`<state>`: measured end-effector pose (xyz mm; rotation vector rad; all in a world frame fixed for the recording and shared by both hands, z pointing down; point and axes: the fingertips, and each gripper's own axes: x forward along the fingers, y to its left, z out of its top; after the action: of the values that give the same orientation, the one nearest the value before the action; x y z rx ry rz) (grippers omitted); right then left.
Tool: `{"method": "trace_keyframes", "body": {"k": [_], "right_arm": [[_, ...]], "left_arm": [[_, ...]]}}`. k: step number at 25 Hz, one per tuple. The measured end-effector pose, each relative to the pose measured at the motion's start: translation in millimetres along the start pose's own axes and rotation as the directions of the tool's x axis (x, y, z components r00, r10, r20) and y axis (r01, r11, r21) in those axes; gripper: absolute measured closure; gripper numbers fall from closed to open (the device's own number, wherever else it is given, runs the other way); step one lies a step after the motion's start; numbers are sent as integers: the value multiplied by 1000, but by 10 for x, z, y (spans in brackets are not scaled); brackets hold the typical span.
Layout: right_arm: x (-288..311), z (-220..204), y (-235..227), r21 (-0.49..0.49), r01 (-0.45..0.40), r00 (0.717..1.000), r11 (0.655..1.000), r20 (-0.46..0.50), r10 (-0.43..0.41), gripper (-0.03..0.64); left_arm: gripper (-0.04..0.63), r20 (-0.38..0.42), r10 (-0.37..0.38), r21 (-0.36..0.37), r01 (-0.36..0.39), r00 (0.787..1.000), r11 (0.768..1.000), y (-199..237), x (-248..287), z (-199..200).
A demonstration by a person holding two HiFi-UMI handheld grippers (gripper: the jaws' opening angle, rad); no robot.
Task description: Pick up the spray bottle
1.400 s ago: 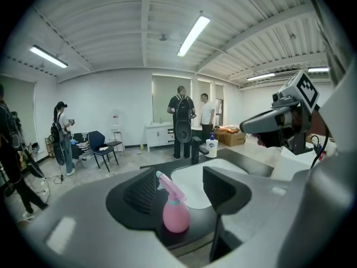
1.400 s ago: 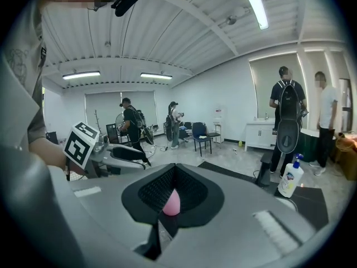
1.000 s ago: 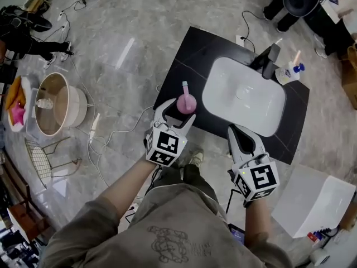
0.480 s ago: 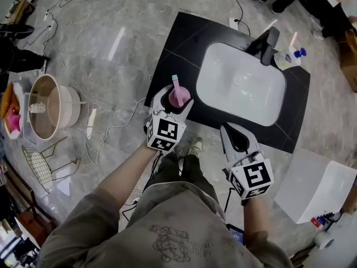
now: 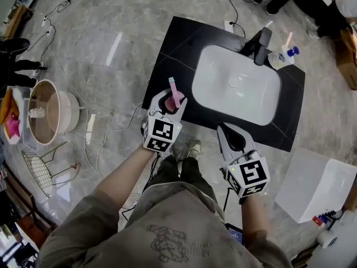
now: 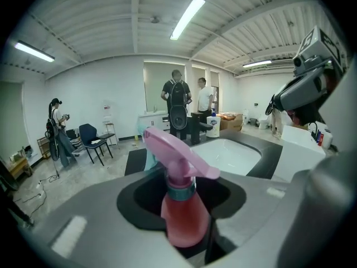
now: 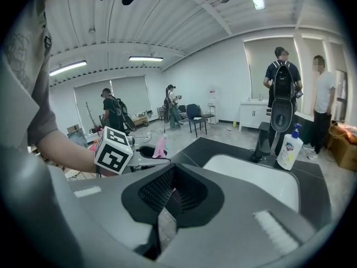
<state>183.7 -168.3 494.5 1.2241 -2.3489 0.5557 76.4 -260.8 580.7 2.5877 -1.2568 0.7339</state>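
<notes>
Head view. Left gripper (image 5: pixel 169 106), white moulded plastic with a black-and-white marker cube, jaws pinching the spray bottle (image 5: pixel 174 99). Bottle body translucent pink-red, rounded. It sits at the near left edge of the black countertop (image 5: pixel 174 38), a matte slab with faint pale veins. Cannot tell whether its base touches the slab. Nozzle leans up and away from the person. White basin (image 5: pixel 217 94), a glossy rounded rectangle, is sunk into the slab. Black angular faucet (image 5: pixel 259 44) stands at the basin's far rim. A white soap bottle (image 5: pixel 280 56) with a blue pump is just beside the faucet. Right gripper (image 5: pixel 233 137) is over the slab's near edge, well apart from the spray bottle. Floor (image 5: pixel 111 21) is polished grey marble pattern.

Left gripper view. Grey jaws with black pads are clamped on the bottle's lower body. A teal collar rings the neck. Opaque pink trigger head sits above it, long and flat, pointing right. The basin lies beyond.

Right gripper view. Jaws pressed together, nothing between. Pads black, finely ribbed, meeting in a V.
</notes>
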Motion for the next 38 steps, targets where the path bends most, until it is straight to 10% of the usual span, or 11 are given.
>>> {"method": "trace_keyframes", "body": {"k": [38], "right_arm": [[-1514,1554,347,-156,103,908,982,418,-29,588]], "left_arm": [[437,366,-11,81,-20,931,996,-11,-2156,2096]]}}
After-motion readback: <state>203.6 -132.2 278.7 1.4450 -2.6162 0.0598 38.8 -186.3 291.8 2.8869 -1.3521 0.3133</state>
